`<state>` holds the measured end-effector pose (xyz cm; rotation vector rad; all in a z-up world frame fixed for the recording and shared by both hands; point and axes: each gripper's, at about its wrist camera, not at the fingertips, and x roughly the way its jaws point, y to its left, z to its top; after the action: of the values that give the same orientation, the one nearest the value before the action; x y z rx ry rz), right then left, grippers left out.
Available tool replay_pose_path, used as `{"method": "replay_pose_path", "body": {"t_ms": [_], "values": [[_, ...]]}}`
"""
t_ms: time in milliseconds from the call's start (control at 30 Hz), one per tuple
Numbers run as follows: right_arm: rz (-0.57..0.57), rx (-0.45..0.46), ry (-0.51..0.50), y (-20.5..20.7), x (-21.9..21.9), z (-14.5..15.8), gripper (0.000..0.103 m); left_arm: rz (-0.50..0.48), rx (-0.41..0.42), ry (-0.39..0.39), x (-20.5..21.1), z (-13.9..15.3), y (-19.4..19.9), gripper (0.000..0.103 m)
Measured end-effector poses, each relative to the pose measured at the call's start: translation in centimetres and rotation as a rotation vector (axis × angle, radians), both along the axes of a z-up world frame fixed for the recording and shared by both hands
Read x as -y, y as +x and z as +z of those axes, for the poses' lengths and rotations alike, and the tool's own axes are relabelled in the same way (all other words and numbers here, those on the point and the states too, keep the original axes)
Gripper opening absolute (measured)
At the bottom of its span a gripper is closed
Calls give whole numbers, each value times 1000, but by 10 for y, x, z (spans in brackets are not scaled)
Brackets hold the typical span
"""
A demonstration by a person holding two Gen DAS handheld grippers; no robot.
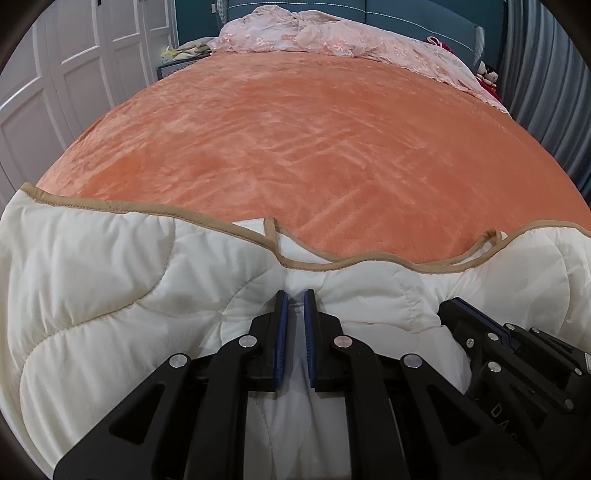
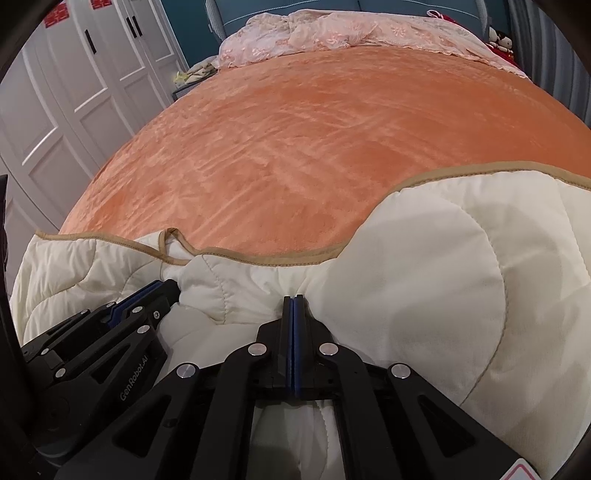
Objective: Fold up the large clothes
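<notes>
- Black fingers of the left gripper (image 1: 295, 295) are sitting closest to the left wrist camera. They are pinching a bunch of the white quilt (image 1: 110, 280), with only a thin bit of cloth showing between the blue pads.
- From this view, the quilt is lying across the near end of the orange bed cover (image 1: 295, 140). Its tan edge (image 1: 147, 211) is running left to right, just past the fingertips.
- Just beside it, on the right side of this view, the right gripper (image 1: 448, 306) is poking into the same quilt.
- Looking through the right wrist camera, the right gripper (image 2: 293, 297) is pressing its jaws tight together on a fold of the quilt (image 2: 424, 266). The cloth is puckering right at the tips.
- At the left of this view, the left gripper (image 2: 168, 286) is holding the quilt close by.
- Both hands are gripping the near side, close together near the middle. The free tan edge (image 2: 277, 259) is lying ahead of them, toward the far pink bedding (image 2: 332, 33).
- I think the next move is carrying this near part forward over the orange cover, so both hands need to be moving evenly, since neither looks nearer.
</notes>
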<state>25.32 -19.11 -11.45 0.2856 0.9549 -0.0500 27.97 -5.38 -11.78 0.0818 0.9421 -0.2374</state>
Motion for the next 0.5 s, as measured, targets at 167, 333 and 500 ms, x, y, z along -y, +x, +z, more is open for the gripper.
{"method": "replay_pose_path", "body": {"t_ms": [167,333,500], "values": [[-70,42,3,-5,10,18,0,9,-19,-52,-10,15,-1,11],[-185,192,-16,-62,23,85,4,147,20,-163,-82,67,-33,37],[-36,120,4,-113,-12,94,9,254,-18,-161,-162,81,-92,57]]}}
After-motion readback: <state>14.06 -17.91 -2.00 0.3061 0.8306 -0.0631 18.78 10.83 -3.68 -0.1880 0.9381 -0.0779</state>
